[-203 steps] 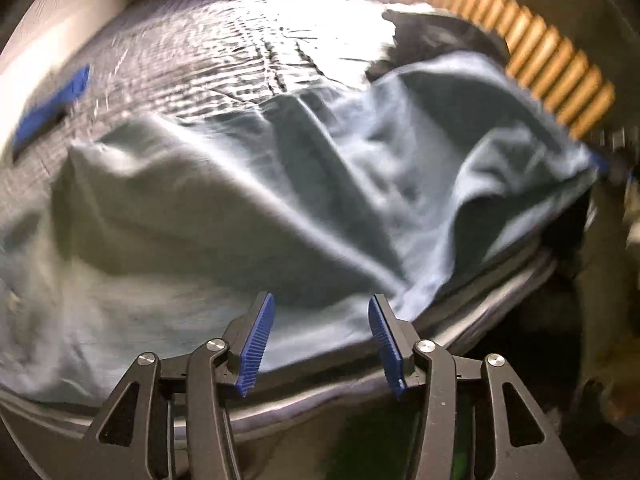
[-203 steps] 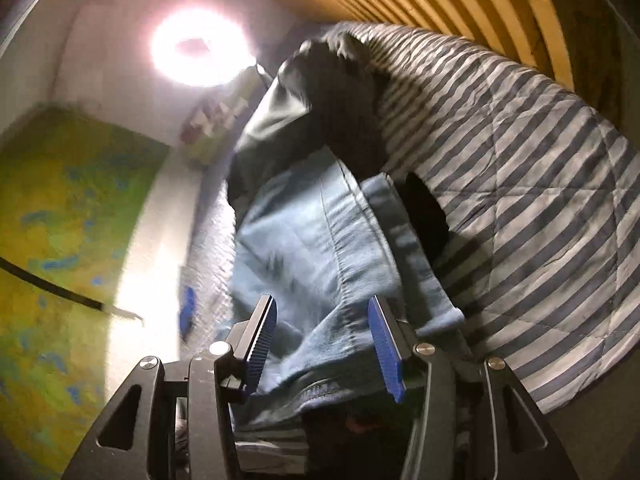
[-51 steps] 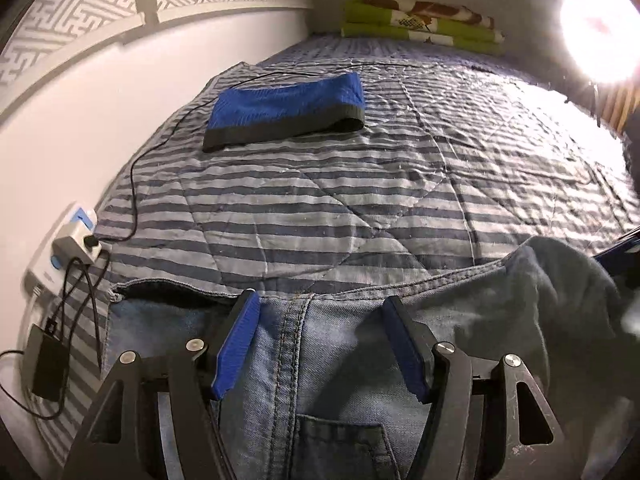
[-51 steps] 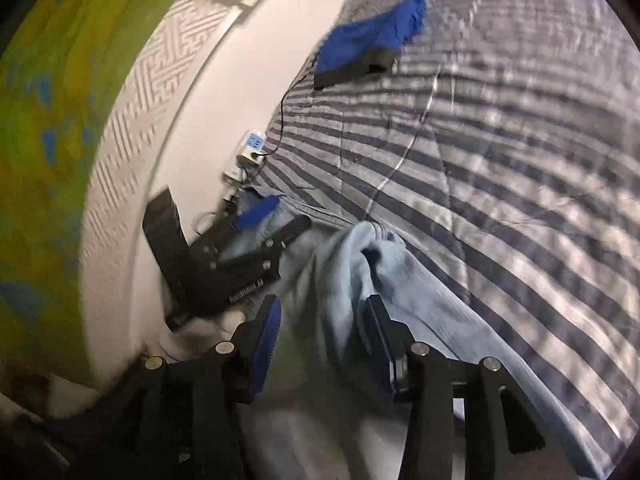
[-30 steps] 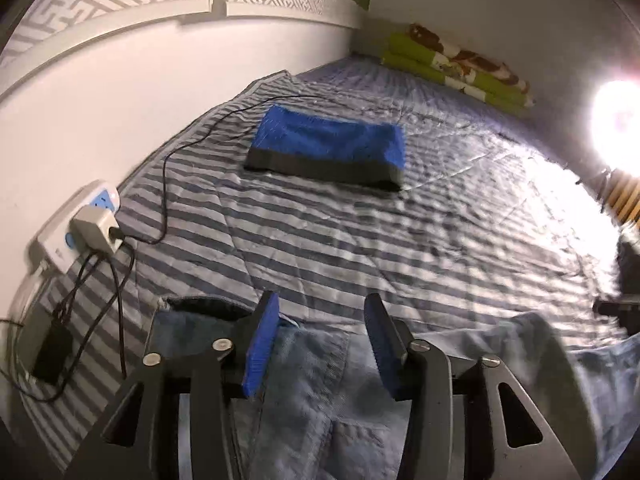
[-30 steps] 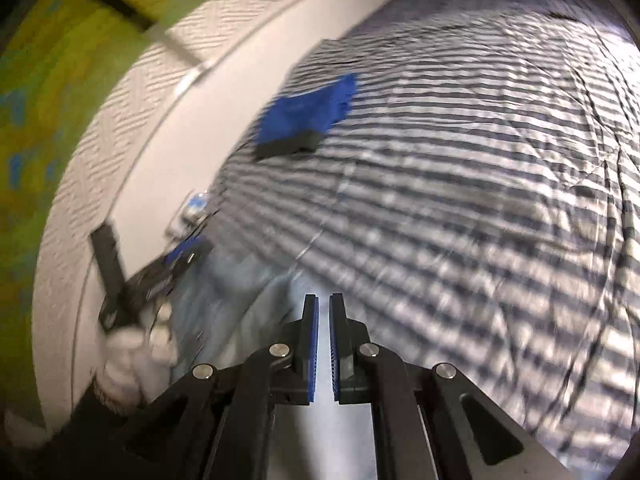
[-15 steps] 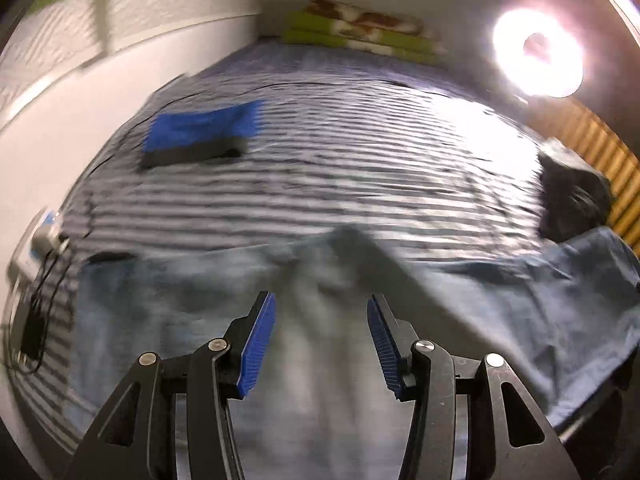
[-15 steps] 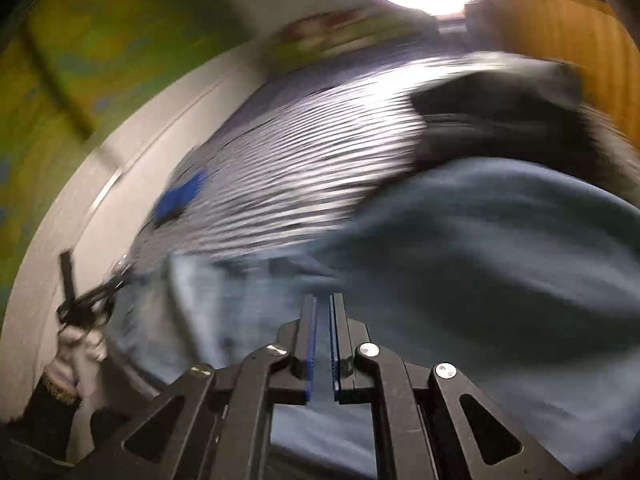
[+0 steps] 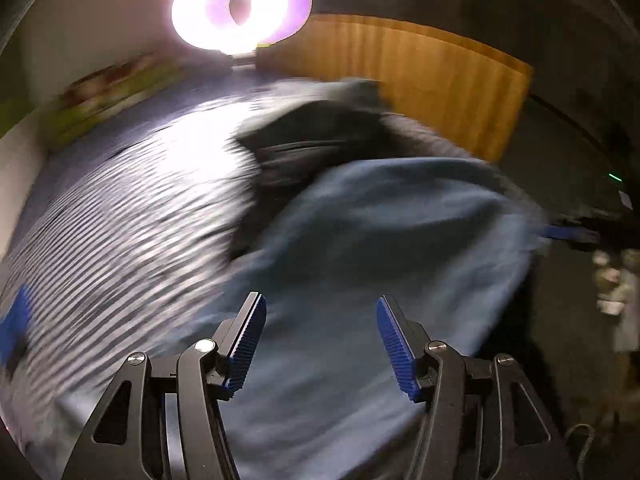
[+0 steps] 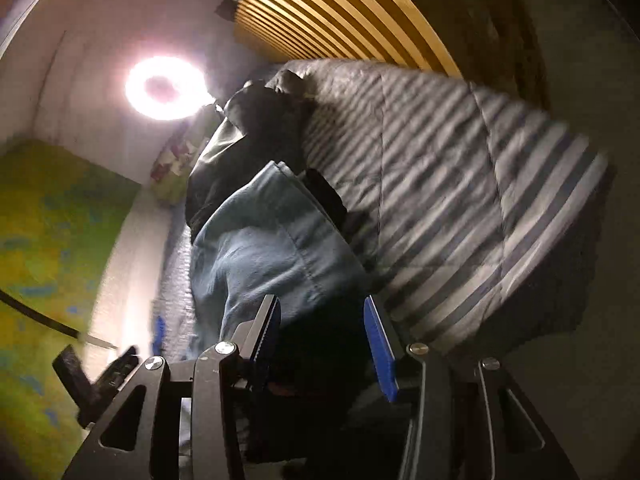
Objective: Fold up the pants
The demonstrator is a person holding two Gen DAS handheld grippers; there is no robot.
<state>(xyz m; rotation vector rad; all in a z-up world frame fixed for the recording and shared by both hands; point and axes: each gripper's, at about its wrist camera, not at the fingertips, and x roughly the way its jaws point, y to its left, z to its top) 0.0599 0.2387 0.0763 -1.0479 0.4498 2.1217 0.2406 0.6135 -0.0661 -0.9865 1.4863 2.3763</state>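
Observation:
The light blue jeans (image 9: 380, 240) lie spread across the striped quilt (image 9: 120, 216), blurred by motion. My left gripper (image 9: 320, 340) hovers over them with its jaws opening and nothing pinched between the blue pads. In the right wrist view the jeans' (image 10: 272, 248) leg end reaches toward the bed's edge. My right gripper (image 10: 324, 336) sits just in front of that end, its jaws opening, with only dark shadow between them. A blue pad of the right gripper (image 9: 572, 234) shows at the far right of the left wrist view.
A dark garment (image 9: 312, 148) lies bunched beyond the jeans, also seen as a dark garment (image 10: 248, 148) in the right wrist view. A wooden slatted panel (image 10: 340, 12) stands behind the bed. A ring light (image 9: 240, 4) glares. A folded blue cloth (image 9: 16, 328) lies far left.
Both views swung from the wall side of the bed toward the slatted panel and the jeans' leg end. The right gripper went from shut to open. The left gripper's jaws widened.

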